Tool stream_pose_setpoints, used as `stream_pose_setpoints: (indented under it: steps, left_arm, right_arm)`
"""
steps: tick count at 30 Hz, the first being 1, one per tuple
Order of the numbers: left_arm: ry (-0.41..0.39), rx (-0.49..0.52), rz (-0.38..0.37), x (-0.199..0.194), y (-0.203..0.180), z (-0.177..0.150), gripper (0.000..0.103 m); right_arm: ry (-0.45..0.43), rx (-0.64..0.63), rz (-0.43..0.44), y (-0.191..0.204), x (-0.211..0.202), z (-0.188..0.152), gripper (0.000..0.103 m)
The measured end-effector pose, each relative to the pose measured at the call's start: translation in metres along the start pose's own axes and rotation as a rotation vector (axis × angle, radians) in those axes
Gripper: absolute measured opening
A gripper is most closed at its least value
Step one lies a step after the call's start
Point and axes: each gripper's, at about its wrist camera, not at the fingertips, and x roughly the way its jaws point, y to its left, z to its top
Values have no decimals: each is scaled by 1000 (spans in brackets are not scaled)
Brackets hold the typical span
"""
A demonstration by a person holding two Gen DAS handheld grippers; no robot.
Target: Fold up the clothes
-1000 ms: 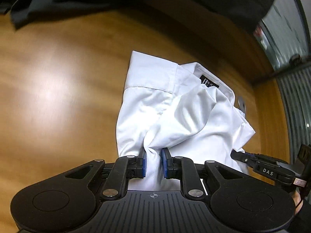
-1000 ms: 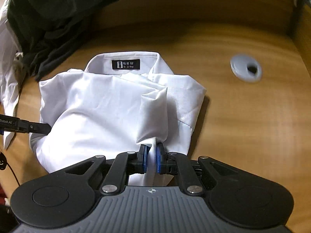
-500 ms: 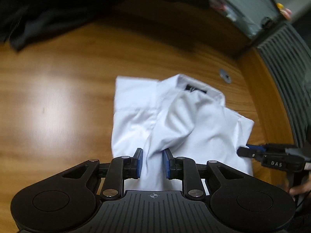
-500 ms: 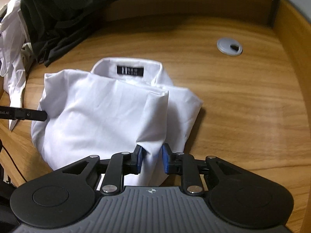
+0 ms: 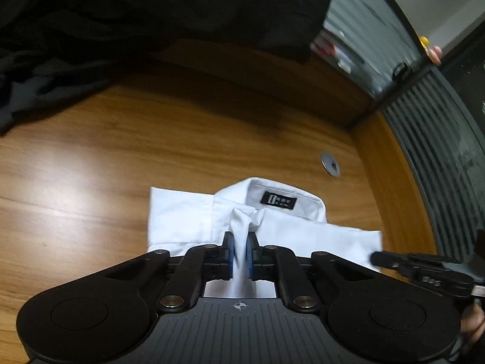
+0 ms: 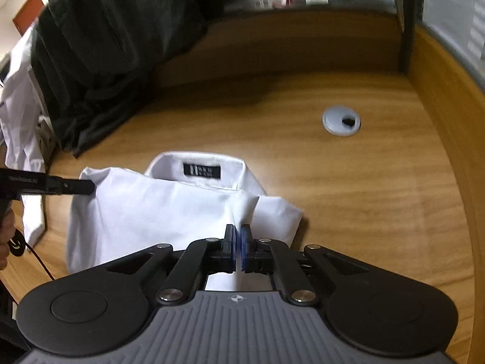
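White shirt lying low centre on wooden desk in left wrist view, left gripper pinching a raised fold, jaws having just been closing, in right wrist view lying lower left, right gripper nipping cloth, jaws just closing, grommet upper right.

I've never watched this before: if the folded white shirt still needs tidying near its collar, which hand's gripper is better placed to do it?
Probably the left gripper: it pinches the white shirt in the middle, just below the collar. The right gripper has just closed on a fold at the shirt's side edge.
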Motion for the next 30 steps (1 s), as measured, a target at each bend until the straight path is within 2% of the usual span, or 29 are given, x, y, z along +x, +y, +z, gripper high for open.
stream_pose_setpoints:
  steps: [2, 6, 9, 13, 16, 18, 24, 28, 30]
  left_arm:
    - [-5, 36, 39, 1, -1, 2, 10]
    - [44, 85, 139, 24, 1, 10, 10]
    - [74, 80, 157, 41, 8, 16, 14]
    - [91, 101, 187, 59, 15, 14, 30]
    - [86, 75, 181, 65, 20, 11, 32]
    - [79, 55, 173, 64, 23, 11, 32]
    - [38, 44, 166, 40, 18, 15, 34]
    - [-30, 120, 198, 7, -6, 13, 32]
    - [-53, 138, 189, -7, -16, 10, 32]
  right_arm:
    - [3, -21, -28, 1, 4, 5, 0]
    - [59, -26, -108, -6, 35, 10, 0]
    - [65, -25, -118, -7, 45, 14, 0]
    - [51, -40, -112, -4, 35, 20, 0]
    - [15, -54, -79, 5, 19, 26, 4]
    - [1, -77, -47, 15, 13, 28, 5]
    - [32, -186, -24, 42, 30, 22, 7]
    - [73, -203, -56, 40, 57, 13, 8]
    - [93, -196, -61, 37, 70, 10, 8]
